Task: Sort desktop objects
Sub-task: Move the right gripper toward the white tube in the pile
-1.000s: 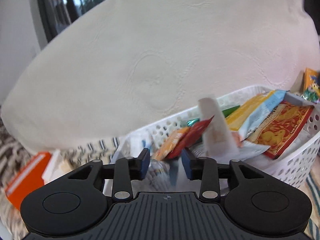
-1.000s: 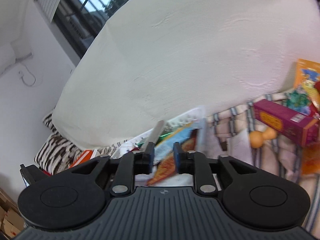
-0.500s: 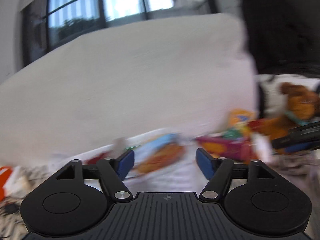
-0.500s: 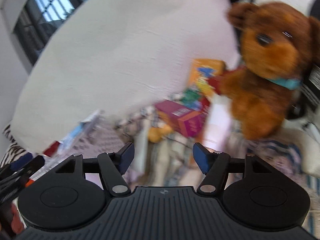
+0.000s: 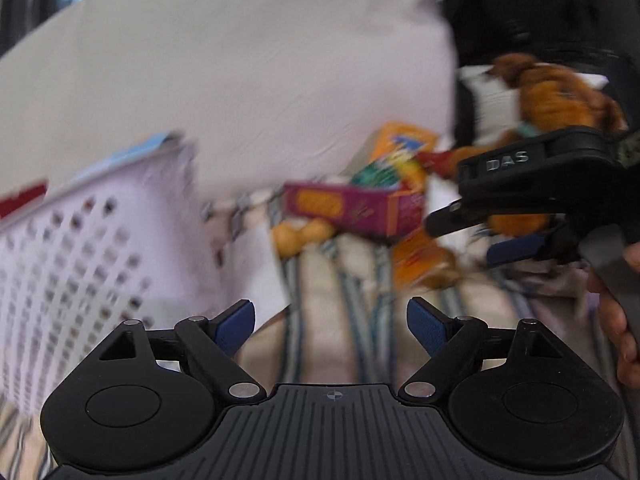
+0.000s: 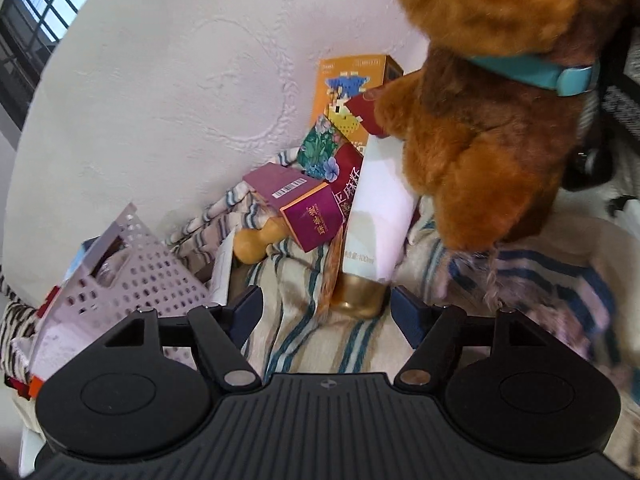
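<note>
My right gripper (image 6: pixel 326 312) is open and empty, its jaws standing either side of the gold cap of a white tube (image 6: pixel 378 216) that lies on the striped cloth. A magenta box (image 6: pixel 298 204), a yellow gourd (image 6: pixel 256 242), an orange box (image 6: pixel 348 92) and a brown plush dog (image 6: pixel 500 100) lie around the tube. My left gripper (image 5: pixel 330 326) is open and empty above the striped cloth, to the right of the white basket (image 5: pixel 80 248). The magenta box (image 5: pixel 352 208) and the right gripper (image 5: pixel 532 200) show ahead in the blurred left wrist view.
The white perforated basket (image 6: pixel 136 276) holds snack packets at the left. A big white cushion (image 6: pixel 180 92) backs the whole scene. A striped cloth (image 6: pixel 304 332) covers the surface. A zebra-pattern cushion (image 6: pixel 12 320) lies at the far left.
Both grippers have swung right, away from the basket, and opened wide. The right one has closed in on the white tube below the plush dog.
</note>
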Action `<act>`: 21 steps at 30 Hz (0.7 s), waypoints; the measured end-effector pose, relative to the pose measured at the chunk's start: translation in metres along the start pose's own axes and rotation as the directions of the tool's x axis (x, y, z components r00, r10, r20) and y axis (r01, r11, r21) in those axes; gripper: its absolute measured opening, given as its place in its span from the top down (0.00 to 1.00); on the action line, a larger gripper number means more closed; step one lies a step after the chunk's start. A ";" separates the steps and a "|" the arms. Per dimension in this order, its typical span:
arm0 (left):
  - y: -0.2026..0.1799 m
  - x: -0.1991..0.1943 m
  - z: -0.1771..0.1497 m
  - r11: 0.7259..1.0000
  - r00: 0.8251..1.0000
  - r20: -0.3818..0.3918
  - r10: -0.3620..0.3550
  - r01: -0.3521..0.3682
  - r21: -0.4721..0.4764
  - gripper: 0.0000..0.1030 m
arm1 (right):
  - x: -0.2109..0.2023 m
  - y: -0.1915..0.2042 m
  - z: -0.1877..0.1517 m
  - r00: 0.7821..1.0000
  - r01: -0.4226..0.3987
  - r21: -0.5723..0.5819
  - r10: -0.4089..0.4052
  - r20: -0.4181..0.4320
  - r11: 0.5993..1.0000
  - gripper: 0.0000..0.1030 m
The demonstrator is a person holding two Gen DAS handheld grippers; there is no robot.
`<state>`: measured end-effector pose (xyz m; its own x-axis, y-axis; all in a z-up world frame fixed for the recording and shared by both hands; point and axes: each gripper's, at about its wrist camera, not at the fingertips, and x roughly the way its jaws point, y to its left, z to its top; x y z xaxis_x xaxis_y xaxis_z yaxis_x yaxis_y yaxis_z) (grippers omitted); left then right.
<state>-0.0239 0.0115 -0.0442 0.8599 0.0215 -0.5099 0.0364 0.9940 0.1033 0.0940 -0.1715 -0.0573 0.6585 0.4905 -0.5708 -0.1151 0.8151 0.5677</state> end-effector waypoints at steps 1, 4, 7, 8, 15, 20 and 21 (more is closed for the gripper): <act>0.007 0.000 0.000 0.999 1.000 -0.008 -0.006 0.006 -0.032 0.12 | 0.006 0.002 0.002 1.000 0.011 0.006 -0.011 0.000 1.000 0.28; 0.020 -0.002 0.001 0.995 1.000 -0.006 -0.013 0.012 -0.103 0.11 | 0.024 0.008 0.006 0.998 0.067 -0.002 -0.067 0.010 0.998 0.28; 0.021 -0.006 0.002 0.996 1.000 0.015 -0.010 0.011 -0.093 0.09 | 0.047 0.007 0.012 0.990 0.138 0.012 -0.138 0.000 0.990 0.27; 0.020 -0.008 0.001 0.996 1.000 0.020 -0.006 0.007 -0.084 0.08 | 0.056 0.003 0.014 0.988 0.154 0.028 -0.154 -0.020 0.988 0.25; 0.026 -0.009 0.006 0.995 1.000 0.022 0.005 -0.002 -0.098 0.08 | 0.025 0.002 -0.005 0.999 0.041 0.059 -0.041 -0.006 0.997 0.54; 0.038 -0.012 0.010 0.990 0.999 0.029 0.012 -0.008 -0.142 0.07 | -0.030 -0.004 -0.037 0.998 -0.065 0.037 0.065 0.000 0.997 0.85; 0.039 -0.012 0.010 0.989 0.999 0.032 0.015 -0.010 -0.149 0.06 | -0.038 -0.006 -0.043 0.999 -0.049 0.018 0.049 0.006 0.999 0.82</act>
<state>-0.0279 0.0492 -0.0249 0.8760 0.0331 -0.4811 -0.0488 0.9986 -0.0201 0.0379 -0.1816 -0.0649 0.6565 0.5282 -0.5385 -0.1343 0.7843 0.6057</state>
